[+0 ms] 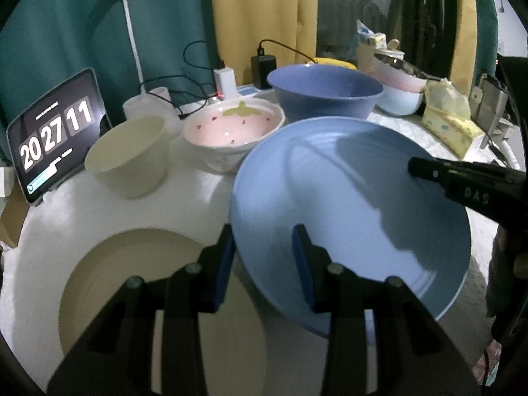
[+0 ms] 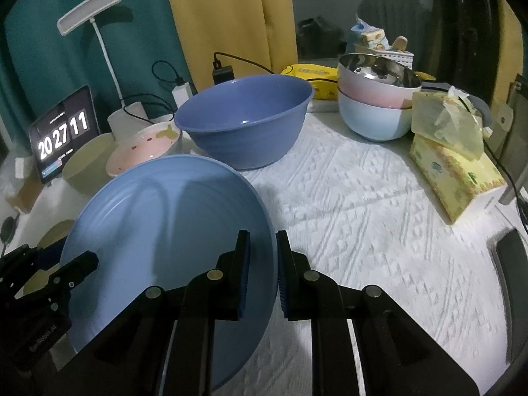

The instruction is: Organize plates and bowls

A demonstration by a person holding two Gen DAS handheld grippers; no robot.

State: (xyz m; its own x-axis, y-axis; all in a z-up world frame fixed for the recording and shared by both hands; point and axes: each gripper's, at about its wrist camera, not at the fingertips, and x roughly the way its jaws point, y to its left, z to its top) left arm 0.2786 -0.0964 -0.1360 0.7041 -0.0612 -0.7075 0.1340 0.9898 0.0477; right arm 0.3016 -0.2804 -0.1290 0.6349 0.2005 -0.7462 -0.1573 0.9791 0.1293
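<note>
Left wrist view: the left gripper (image 1: 264, 247) clamps the near left rim of a light blue plate (image 1: 356, 198), one pad under the rim and one on the plate's inner face, holding it tilted above the white tablecloth (image 1: 184, 198). Just left of it and lower lies a beige plate (image 1: 132, 280). Farther off stand a cream bowl (image 1: 128, 155), a pink strawberry-pattern bowl (image 1: 234, 128) and a deep blue bowl (image 1: 325, 94), with a tablet clock (image 1: 56, 135) at the far left and a desk lamp (image 1: 132, 33) behind. The right gripper (image 1: 415, 165) reaches in from the right edge over the plate's right rim. Right wrist view: the right gripper (image 2: 262, 277) is closed on the light blue plate's (image 2: 165, 231) right rim, a pad on either side. The left gripper (image 2: 82, 264) shows at the plate's left edge. Beyond sit the deep blue bowl (image 2: 244, 122), the pink bowl (image 2: 142, 151), the cream bowl (image 2: 85, 165), a stack of pastel steel-lined bowls (image 2: 376, 105) at far right, and tissue packs (image 2: 452, 151) beside them.
</note>
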